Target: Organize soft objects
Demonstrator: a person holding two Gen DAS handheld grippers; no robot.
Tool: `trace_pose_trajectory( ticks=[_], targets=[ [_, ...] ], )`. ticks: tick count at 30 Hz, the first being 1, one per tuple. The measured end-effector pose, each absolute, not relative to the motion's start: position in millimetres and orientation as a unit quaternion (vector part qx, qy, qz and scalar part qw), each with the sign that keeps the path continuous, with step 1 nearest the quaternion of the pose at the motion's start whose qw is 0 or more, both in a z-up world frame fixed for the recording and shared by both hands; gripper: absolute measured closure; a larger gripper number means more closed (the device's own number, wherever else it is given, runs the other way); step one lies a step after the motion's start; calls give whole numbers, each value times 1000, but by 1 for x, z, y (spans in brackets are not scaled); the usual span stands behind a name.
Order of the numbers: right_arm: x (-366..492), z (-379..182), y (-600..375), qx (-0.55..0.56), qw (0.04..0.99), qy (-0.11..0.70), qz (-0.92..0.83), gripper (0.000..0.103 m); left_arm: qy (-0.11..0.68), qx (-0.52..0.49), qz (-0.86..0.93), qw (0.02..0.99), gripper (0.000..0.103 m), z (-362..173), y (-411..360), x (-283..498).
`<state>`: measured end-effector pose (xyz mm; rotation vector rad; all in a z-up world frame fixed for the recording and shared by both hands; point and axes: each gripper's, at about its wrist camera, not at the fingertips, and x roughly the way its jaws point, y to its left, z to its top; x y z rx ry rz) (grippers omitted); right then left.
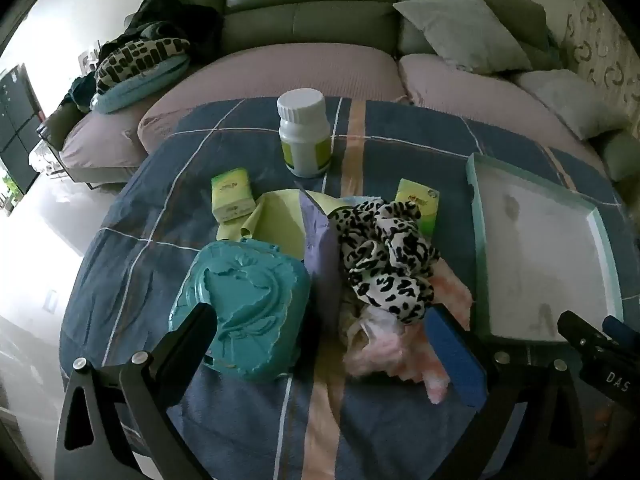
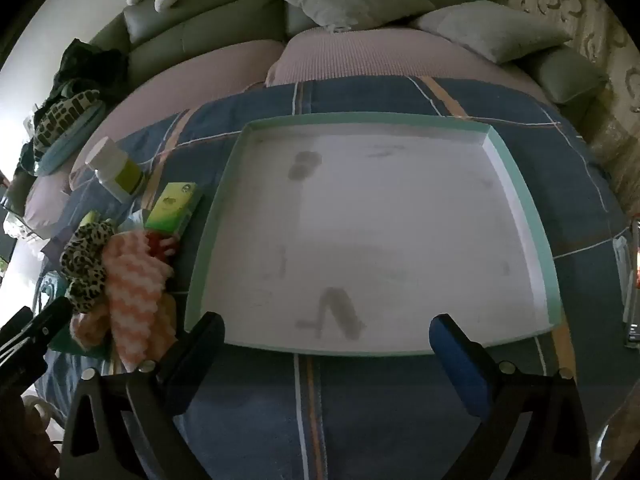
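Landmark for all positions: the shallow green-rimmed tray (image 2: 516, 200) on the blue plaid-covered surface (image 1: 256, 420).

Left tool (image 1: 332, 344): jaws spread wide, gripping nothing. It hangs left of the tray, over the soft pile. Black finger overlaps the near edge of a teal embossed case (image 1: 248, 308); blue-padded finger sits at the near right edge of the pile, close to the tray's near-left corner.

Right tool (image 2: 326, 340): jaws spread wide, nothing between them. It points straight at the tray's near rim, one finger toward each near corner. Tray interior shows only grey smudges.

Soft objects, all left of the tray, outside it:
- pink-and-white fluffy cloth (image 2: 134, 300), nearest, just beside the tray's left rim; lies between the left tool's fingers in the left wrist view
- leopard-print fabric (image 1: 384, 256), bunched on top of the pink cloth, further from the tool
- something red (image 2: 160, 246) just beyond the pink cloth, too small to identify

Other items left of the tray, further back:
- lilac folded card (image 1: 320, 240), standing between the teal case and the leopard fabric
- yellow-green sheet (image 1: 276, 220) under it
- two small green boxes (image 1: 232, 196), one left of the pile, one near the tray's left rim
- white-capped bottle (image 1: 306, 132), upright, beyond all of these

Beyond the surface: sofa (image 1: 320, 20) with grey cushions (image 1: 464, 28)
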<state>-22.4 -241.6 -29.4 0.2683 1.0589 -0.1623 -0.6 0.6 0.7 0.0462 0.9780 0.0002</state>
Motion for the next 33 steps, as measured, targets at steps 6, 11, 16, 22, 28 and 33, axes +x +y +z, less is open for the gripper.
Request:
trace_pose_trajectory(
  ticks=[6, 11, 16, 22, 28, 33],
  targets=[
    [-22, -33, -239, 126, 851, 504, -77, 0, 463, 12, 4, 886, 0, 4, 5, -3],
    [-26, -32, -237, 121, 851, 505, -81, 0, 466, 12, 2, 885, 0, 9, 5, 0],
    [-21, -34, -236, 121, 846, 512, -81, 0, 463, 10, 1, 886, 0, 11, 6, 0],
    [-21, -33, -236, 121, 846, 513, -82, 0, 465, 10, -1, 885, 0, 10, 5, -1],
    [-20, -33, -238, 120, 845, 515, -79, 0, 465, 8, -4, 885, 0, 10, 5, -1],
    [-21, -34, -238, 119, 845, 515, -79, 0, 466, 8, -6, 885, 0, 10, 4, -2]
  ],
)
